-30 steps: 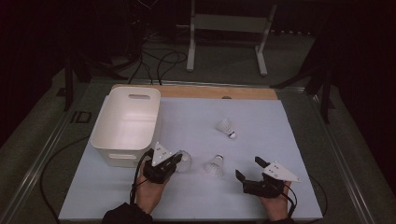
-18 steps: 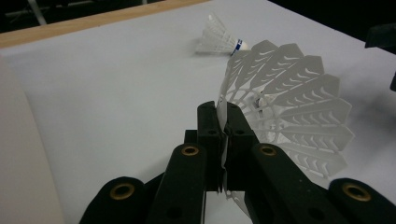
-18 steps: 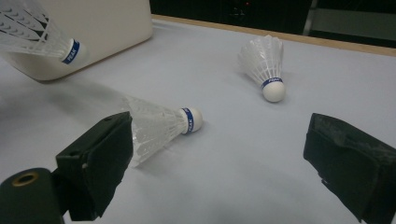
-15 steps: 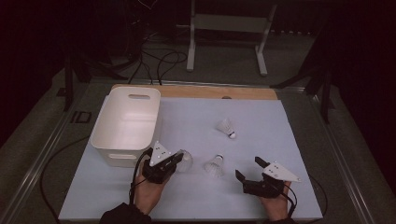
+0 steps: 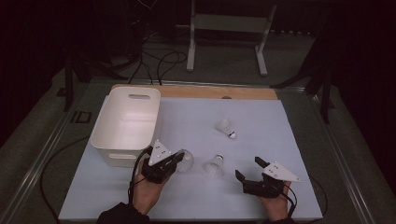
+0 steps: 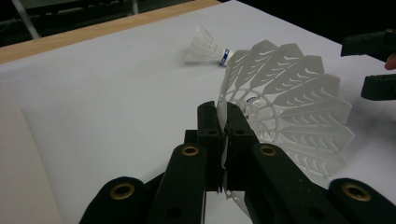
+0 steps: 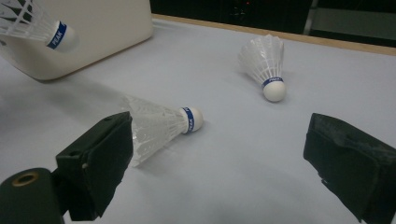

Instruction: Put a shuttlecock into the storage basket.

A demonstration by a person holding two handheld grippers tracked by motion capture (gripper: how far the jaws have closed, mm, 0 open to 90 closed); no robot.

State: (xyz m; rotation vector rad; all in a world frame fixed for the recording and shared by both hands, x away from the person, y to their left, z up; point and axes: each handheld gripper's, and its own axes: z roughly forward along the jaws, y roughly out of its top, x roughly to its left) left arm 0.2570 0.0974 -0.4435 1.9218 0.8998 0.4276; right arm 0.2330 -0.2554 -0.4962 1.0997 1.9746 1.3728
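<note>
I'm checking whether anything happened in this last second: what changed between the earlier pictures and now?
Nothing visibly changed. The left hand-held gripper stays shut on the skirt of a shuttlecock beside the white bin, the right hand-held gripper stays open near the table's front edge, and the two loose shuttlecocks, the near one and the far one, lie where they were.

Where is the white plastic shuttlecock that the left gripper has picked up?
In the high view the white plastic shuttlecock is left of centre, pinched by its skirt edge in the left gripper, just beside the white plastic bin's near corner.
</note>
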